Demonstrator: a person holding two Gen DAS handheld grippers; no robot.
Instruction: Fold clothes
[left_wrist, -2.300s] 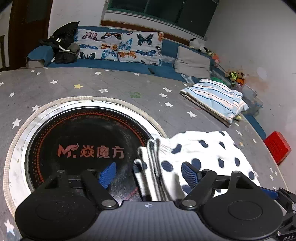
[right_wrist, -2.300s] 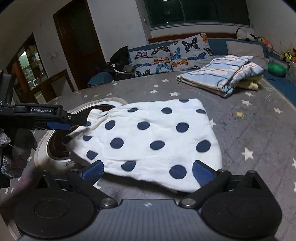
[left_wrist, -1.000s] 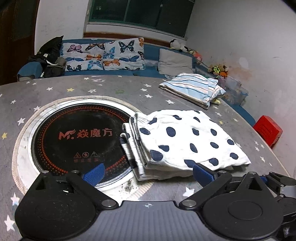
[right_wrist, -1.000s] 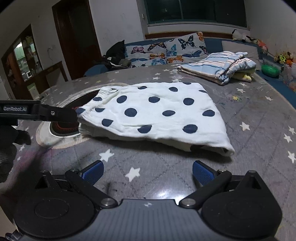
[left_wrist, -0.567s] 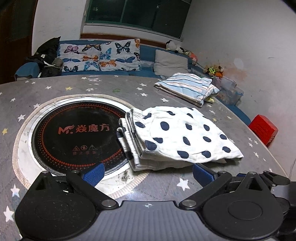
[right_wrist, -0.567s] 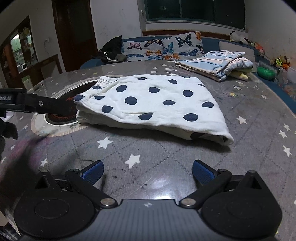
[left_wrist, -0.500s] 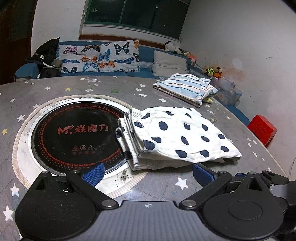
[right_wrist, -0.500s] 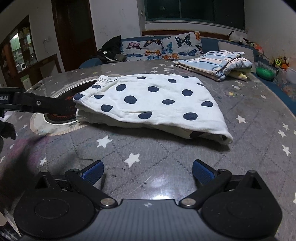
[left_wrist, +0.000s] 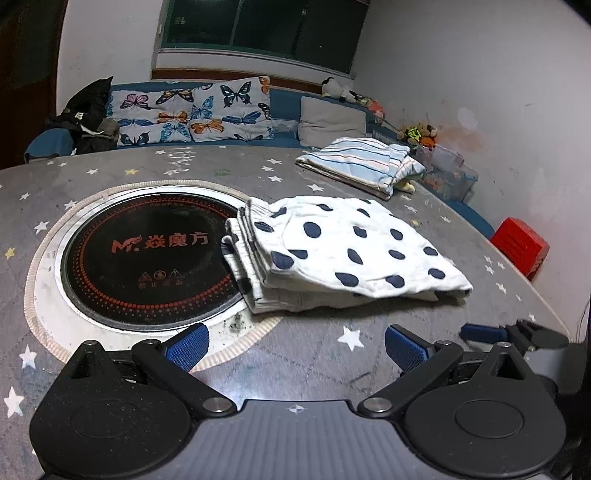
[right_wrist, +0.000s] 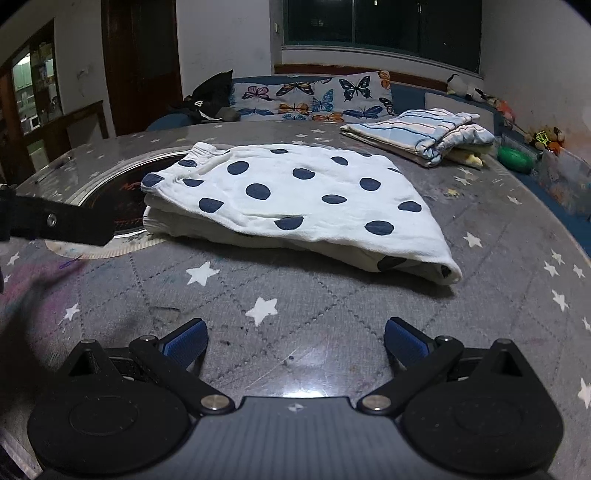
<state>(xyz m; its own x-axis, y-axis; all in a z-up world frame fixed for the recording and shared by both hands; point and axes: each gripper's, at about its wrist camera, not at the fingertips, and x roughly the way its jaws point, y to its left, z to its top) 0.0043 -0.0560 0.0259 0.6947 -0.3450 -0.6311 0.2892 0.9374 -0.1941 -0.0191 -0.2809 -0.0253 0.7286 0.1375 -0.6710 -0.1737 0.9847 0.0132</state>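
Note:
A white garment with dark blue dots (left_wrist: 343, 247) (right_wrist: 295, 199) lies folded on the grey star-patterned table (left_wrist: 306, 354), its striped waistband end over the rim of the round black cooktop (left_wrist: 147, 254). My left gripper (left_wrist: 295, 345) is open and empty, short of the garment's near edge. My right gripper (right_wrist: 293, 341) is also open and empty, a stretch of bare table away from the garment. The left gripper's finger (right_wrist: 59, 221) shows at the left of the right wrist view; the right gripper's fingertip (left_wrist: 480, 332) shows low right in the left wrist view.
A folded blue-striped cloth (left_wrist: 362, 166) (right_wrist: 421, 136) lies at the table's far right. Behind the table runs a blue sofa with butterfly cushions (left_wrist: 192, 110) and a dark bag (left_wrist: 88, 114). A red box (left_wrist: 521, 247) sits beyond the table's right edge.
Both grippers have pulled back from the dotted garment toward the table's near edge. The garment lies where it was released, folded and still.

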